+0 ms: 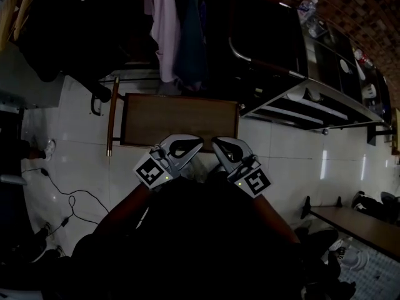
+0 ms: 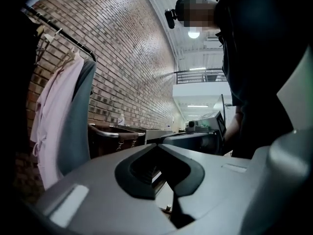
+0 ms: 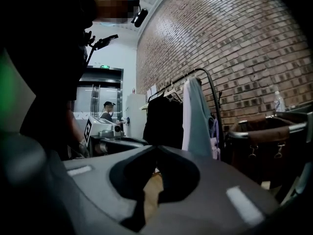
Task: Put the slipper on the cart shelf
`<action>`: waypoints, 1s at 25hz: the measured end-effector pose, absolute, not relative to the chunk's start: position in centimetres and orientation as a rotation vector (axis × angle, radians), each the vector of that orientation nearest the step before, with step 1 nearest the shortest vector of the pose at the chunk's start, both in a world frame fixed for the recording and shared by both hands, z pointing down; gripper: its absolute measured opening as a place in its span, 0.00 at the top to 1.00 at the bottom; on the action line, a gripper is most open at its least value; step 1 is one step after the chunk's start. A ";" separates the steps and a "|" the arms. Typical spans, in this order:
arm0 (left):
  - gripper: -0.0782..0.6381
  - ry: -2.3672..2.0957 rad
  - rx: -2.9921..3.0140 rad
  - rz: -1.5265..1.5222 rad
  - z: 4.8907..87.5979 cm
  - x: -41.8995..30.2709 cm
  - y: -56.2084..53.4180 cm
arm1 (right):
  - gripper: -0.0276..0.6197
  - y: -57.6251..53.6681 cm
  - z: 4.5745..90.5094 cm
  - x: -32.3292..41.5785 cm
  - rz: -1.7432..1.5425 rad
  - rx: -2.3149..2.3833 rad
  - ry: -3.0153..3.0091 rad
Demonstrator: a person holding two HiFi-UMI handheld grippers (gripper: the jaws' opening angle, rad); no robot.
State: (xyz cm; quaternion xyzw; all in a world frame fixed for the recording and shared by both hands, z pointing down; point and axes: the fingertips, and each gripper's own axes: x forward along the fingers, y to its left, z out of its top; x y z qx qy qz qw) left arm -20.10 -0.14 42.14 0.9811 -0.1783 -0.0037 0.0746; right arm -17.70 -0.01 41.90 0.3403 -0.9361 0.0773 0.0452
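Observation:
No slipper shows between the jaws of either gripper. My left gripper (image 1: 199,142) is held close in front of my body and is shut, its tips meeting with nothing in them (image 2: 156,145). Beside it my right gripper (image 1: 215,143) is also shut and empty (image 3: 156,148). The two almost touch above the near edge of a brown wooden table (image 1: 181,119). The cart (image 1: 312,108), with metal shelves and a dark bag (image 3: 259,131) on a chrome frame, stands to the right beyond the table. Pale footwear (image 1: 349,255) lies on the floor at the lower right.
A clothes rack with hanging garments (image 1: 169,30) stands behind the table against a brick wall (image 3: 234,38). A bottle (image 1: 306,8) sits on top of the cart. Cables (image 1: 62,195) and a white shoe (image 1: 48,147) lie on the left floor. A bench (image 1: 356,227) stands at the right.

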 end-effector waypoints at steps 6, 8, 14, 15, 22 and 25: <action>0.89 -0.583 2.926 -0.036 42.2 -20.7 -0.3 | 0.95 0.2 41.7 -17.8 0.234 1.009 -2.856; 0.89 -0.600 2.920 -0.048 42.1 -20.4 0.0 | 0.95 0.6 41.7 -17.5 0.245 0.989 -2.866; 0.89 -0.633 2.926 -0.039 41.6 -18.5 0.2 | 0.95 1.0 41.4 -16.0 0.271 0.947 -2.891; 0.89 -0.642 2.924 -0.036 41.5 -18.2 0.4 | 0.95 1.1 41.4 -15.7 0.276 0.935 -2.896; 0.89 -0.693 2.926 -0.023 40.4 -16.2 1.6 | 0.95 1.8 40.2 -13.9 0.288 0.887 -2.945; 0.89 -0.700 2.921 -0.005 40.4 -15.6 2.0 | 0.95 1.9 40.1 -13.4 0.286 0.871 -2.961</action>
